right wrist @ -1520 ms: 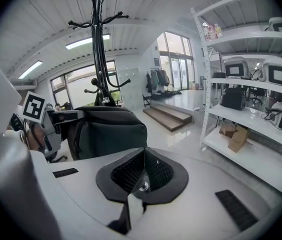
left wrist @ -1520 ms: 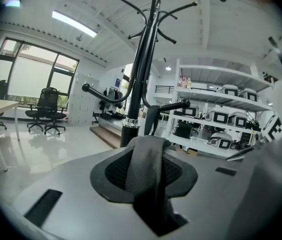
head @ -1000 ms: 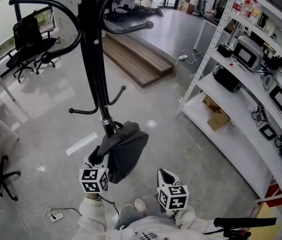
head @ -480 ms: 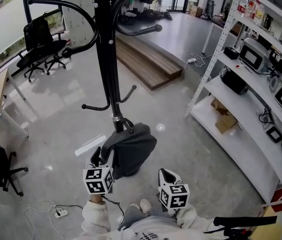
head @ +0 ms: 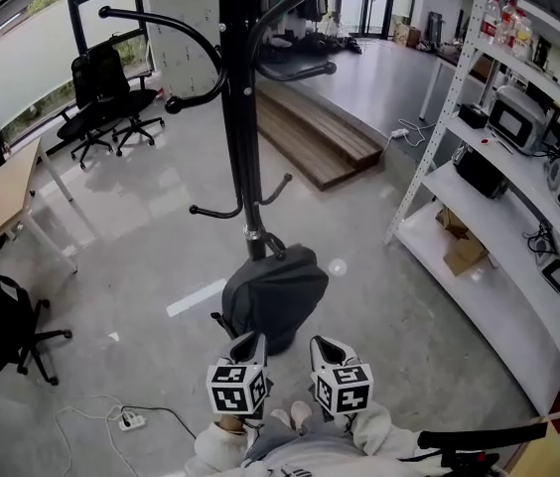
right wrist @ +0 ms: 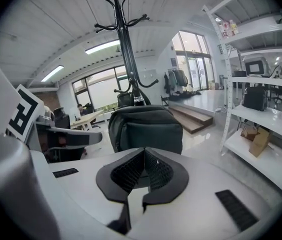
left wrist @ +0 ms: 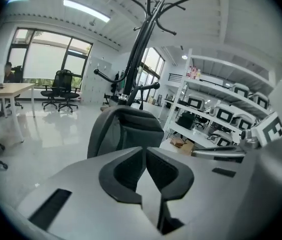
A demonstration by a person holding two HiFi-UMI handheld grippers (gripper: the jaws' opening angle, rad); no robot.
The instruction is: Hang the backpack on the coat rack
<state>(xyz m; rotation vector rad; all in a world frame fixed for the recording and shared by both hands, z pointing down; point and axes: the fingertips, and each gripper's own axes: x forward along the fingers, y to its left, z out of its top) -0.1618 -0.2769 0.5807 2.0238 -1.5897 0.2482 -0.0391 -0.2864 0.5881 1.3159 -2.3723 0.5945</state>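
Floor bears backpack just beyond right tool and closing, empty left tool.

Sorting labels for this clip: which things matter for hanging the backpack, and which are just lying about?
Job: backpack; coat rack.
Lying about: office chairs; power strip; shelf unit; cardboard box; wooden platform.
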